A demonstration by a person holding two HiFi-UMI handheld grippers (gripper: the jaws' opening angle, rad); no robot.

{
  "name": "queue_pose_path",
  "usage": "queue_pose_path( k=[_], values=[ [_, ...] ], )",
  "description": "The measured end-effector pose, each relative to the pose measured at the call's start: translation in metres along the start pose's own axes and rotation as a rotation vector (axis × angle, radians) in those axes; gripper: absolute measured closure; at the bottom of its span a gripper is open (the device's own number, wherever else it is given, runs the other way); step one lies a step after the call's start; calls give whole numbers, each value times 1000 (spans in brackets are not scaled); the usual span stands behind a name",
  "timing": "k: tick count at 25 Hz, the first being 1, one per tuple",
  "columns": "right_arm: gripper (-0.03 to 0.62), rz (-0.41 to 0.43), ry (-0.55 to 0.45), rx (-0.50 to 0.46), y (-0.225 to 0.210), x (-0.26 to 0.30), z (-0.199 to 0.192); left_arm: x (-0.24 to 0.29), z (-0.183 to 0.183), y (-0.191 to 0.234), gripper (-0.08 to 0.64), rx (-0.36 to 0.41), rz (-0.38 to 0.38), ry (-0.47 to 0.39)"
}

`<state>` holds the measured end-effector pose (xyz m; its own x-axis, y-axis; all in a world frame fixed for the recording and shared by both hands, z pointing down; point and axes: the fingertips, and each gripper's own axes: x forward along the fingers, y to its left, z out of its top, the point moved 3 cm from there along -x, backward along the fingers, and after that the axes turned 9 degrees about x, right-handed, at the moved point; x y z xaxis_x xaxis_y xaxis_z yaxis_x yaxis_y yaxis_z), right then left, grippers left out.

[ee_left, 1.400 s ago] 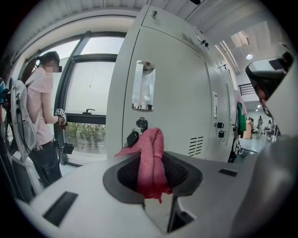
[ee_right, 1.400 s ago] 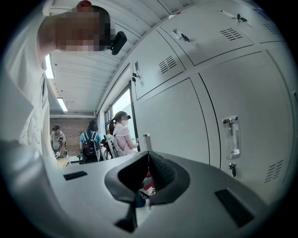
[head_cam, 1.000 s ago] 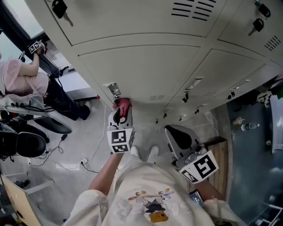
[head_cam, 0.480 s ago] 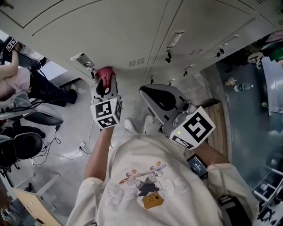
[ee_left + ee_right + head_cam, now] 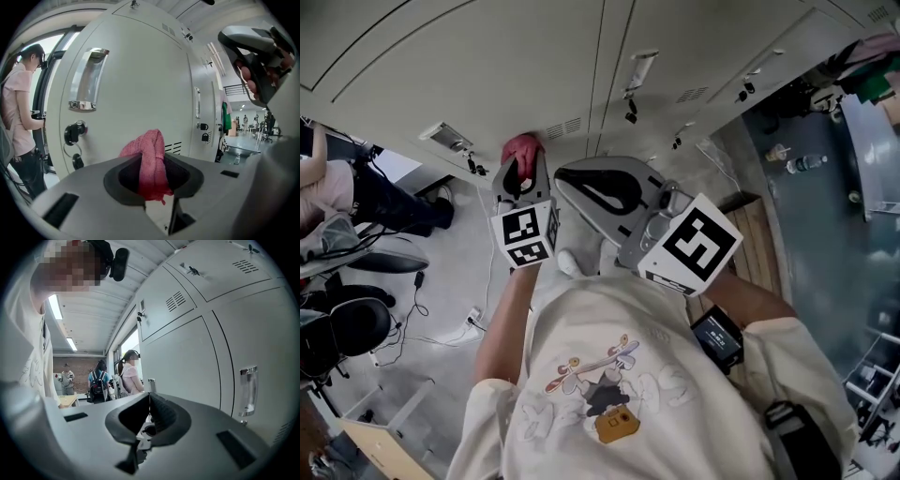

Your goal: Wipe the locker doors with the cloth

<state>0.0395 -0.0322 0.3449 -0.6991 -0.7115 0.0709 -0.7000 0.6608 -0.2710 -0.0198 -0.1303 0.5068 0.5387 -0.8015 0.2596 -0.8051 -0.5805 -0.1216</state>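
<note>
In the head view my left gripper (image 5: 523, 165) is shut on a bunched red cloth (image 5: 522, 147), which is held up to a cream locker door (image 5: 441, 66) just left of its vent slots (image 5: 562, 127). The left gripper view has the cloth (image 5: 151, 161) pinched between the jaws of the left gripper (image 5: 152, 168). Behind it are the door's metal handle (image 5: 89, 77) and a keyed lock (image 5: 75, 133). My right gripper (image 5: 567, 176) hangs right beside the left one, shut and empty. In its own view the right gripper (image 5: 149, 401) points along another locker door (image 5: 187, 362).
More locker doors (image 5: 694, 37) run to the right, with small padlocks (image 5: 630, 112). A person (image 5: 18, 112) stands at the left by a window. Office chairs (image 5: 352, 323) and cables lie on the floor at the left. A wooden pallet (image 5: 759, 244) is at the right.
The cloth and left gripper have slid right across the door, away from the handle and towards the vents. The right gripper has come up close beside the left one.
</note>
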Motion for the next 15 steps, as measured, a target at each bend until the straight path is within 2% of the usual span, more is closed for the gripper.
queue_pose_path(
  k=[15],
  values=[
    [586, 5, -4, -6, 1, -9, 7, 34, 37, -62, 451, 27, -118, -48]
  ],
)
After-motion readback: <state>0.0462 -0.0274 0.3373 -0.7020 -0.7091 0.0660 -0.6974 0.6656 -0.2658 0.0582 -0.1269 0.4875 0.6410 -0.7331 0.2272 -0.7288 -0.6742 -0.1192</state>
